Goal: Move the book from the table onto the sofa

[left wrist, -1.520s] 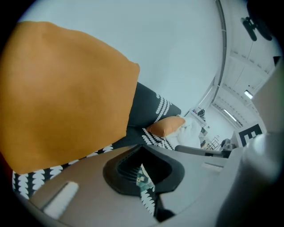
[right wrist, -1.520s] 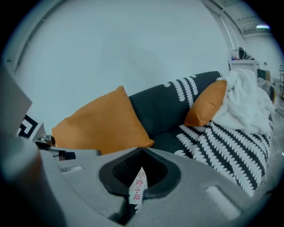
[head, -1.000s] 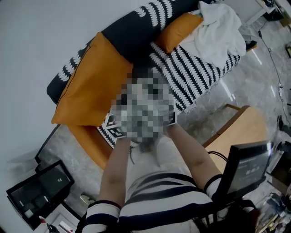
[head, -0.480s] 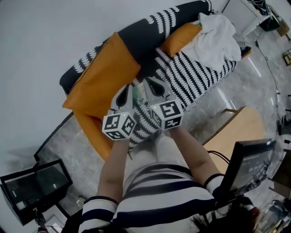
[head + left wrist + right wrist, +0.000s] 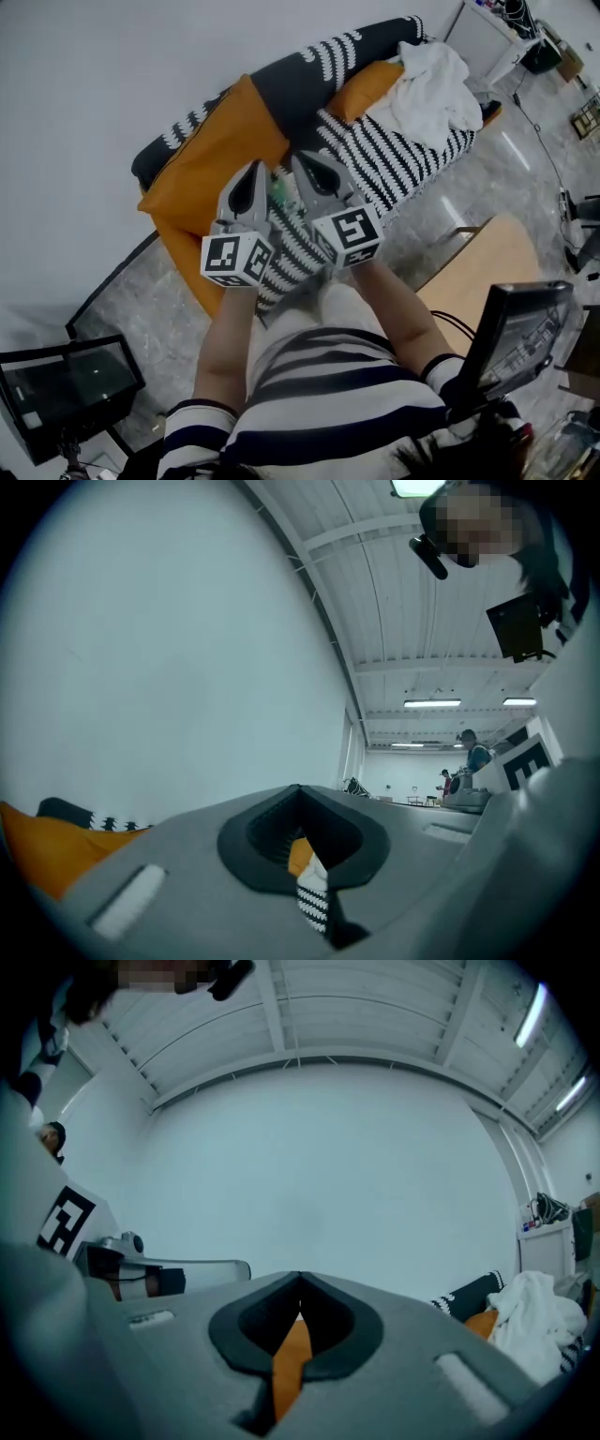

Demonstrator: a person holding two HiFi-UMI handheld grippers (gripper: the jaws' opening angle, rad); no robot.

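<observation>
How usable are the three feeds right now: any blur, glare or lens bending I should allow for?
Head view: sharp and evenly lit, though the wide lens bows the sofa. Left gripper view: dark rounded corners, bent ceiling lines, one bright lamp at the top edge. Right gripper view: the same fisheye bend, flat light on the wall, no motion blur.

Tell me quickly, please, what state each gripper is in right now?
Left gripper: closed, holding nothing.
Right gripper: closed, holding nothing.
</observation>
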